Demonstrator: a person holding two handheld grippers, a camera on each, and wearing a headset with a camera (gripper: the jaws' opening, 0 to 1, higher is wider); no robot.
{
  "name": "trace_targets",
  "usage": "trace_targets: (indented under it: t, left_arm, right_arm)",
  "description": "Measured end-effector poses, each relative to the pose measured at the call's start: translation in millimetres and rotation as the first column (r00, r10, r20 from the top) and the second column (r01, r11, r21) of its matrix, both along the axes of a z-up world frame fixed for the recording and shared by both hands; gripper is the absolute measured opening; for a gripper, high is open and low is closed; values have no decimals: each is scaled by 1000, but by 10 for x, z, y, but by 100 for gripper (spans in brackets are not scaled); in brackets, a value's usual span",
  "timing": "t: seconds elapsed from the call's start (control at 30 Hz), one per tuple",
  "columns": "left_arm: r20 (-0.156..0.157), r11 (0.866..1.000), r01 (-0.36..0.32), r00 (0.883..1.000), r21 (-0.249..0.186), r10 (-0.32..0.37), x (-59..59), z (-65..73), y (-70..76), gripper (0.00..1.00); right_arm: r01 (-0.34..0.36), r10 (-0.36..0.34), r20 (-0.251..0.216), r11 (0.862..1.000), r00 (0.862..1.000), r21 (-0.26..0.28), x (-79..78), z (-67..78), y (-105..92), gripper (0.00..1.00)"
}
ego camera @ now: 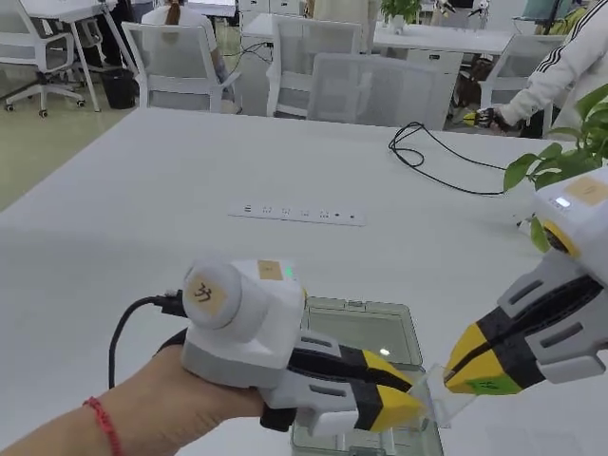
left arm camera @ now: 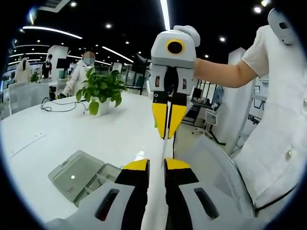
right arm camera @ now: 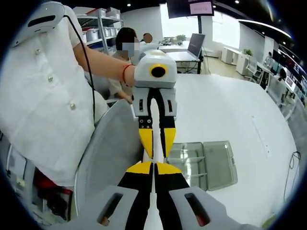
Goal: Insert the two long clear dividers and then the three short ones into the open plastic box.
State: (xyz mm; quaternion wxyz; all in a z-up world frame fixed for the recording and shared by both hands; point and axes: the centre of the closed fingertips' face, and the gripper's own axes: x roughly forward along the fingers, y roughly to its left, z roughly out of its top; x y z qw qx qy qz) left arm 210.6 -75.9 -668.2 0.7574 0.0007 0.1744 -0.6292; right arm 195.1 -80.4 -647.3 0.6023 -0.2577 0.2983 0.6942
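Clear divider (ego camera: 442,397), thin and see-through, is hanging in the air between the two grippers. The left gripper (ego camera: 410,394) is pinching one end of it. The right gripper (ego camera: 456,380) is pinching the other end. Both sets of fingers are pressing close together on the plastic, with just the thin sheet between them. In the left gripper view the divider is showing edge-on, like a thin line running from one pair of yellow tips to the other.

Down below, the box (right arm camera: 189,146) is sitting open on the white table (ego camera: 190,190). Its lid (ego camera: 366,332) is lying flat beside it. The divider is floating just above the box and is not touching it yet.

I think the job is only partly done. This piece is not going in yet, so it is waiting for its slot. The box is looking like it has some lines inside, but it is too small and blurry to tell if those are dividers already in place. I cannot tell if this piece is a long one or a short one. So I am not sure how many are left.

Next, I think the piece is needing to be lowered straight into the box. Clear plastic is slippery and bendy, so it could tip over or miss its slot.
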Motion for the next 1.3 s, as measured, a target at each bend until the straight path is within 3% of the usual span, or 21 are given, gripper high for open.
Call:
trace_targets:
  t: [0.6, 0.9, 1.3]
  left_arm:
    - [-6, 993, -113, 994, 26, 113, 180, -90, 335, 28]
    - [-8, 984, -171, 985, 40, 172, 249, -166, 516, 45]
    - [15, 975, -210, 978, 77, 210, 291, -321, 752, 66]
  right_arm:
    - [45, -45, 27, 999, 999, 14, 134, 47, -11, 3]
    - [70, -71, 42, 997, 997, 17, 213, 49, 0, 3]
    - [91, -92, 58, 996, 994, 18, 369, 7, 80, 3]
